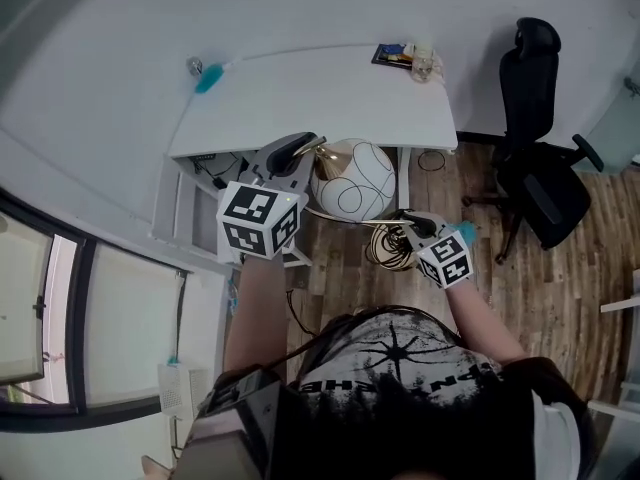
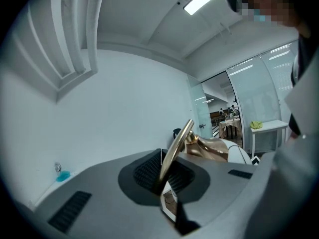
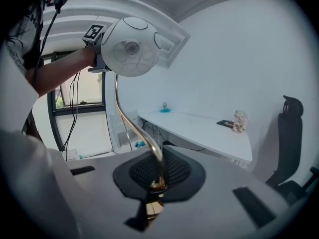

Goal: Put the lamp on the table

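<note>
Fingers (image 3: 182, 176) (both pairs) pinch gold-stemmed, white-globed lamp (image 1: 352, 180).

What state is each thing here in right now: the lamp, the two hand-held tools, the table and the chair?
Lamp: held in the air in front of the table, not on it; looks unlit.
Left tool: shut on the lamp's gold stem near the globe.
Right tool: shut on the lamp's curved gold stem.
Table: upright, small items along its far side.
Office chair: unoccupied, beside the table.

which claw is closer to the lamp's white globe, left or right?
Left. The left claw clamps the gold stem right beside the globe; the right claw clamps the stem lower down, farther off.
</note>
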Demonstrator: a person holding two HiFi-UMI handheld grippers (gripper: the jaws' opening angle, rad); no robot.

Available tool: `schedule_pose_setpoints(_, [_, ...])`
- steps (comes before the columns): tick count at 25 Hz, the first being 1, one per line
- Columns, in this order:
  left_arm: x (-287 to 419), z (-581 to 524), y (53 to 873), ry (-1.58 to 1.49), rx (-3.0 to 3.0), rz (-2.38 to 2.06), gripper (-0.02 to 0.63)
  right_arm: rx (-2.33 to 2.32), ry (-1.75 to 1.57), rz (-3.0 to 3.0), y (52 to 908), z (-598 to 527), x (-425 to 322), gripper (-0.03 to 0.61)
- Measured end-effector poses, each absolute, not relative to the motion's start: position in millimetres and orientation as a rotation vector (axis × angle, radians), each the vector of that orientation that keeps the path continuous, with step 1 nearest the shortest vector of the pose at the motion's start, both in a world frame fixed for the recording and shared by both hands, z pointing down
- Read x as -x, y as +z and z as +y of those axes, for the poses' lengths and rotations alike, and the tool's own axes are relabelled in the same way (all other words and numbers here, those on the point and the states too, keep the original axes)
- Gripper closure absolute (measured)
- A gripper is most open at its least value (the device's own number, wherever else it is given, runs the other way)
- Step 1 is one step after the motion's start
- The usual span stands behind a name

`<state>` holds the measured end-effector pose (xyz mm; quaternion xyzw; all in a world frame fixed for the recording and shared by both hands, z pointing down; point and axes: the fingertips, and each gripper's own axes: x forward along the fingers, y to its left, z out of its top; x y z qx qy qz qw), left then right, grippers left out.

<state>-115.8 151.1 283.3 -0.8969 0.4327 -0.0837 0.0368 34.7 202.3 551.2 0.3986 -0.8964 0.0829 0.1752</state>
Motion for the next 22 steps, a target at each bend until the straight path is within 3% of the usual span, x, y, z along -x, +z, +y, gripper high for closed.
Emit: schedule_pose_setpoints(22, [150,71,316,-0.261,2.875,1.148,0.597,-1.278,0.31,-2.433,578,147,1,0.558])
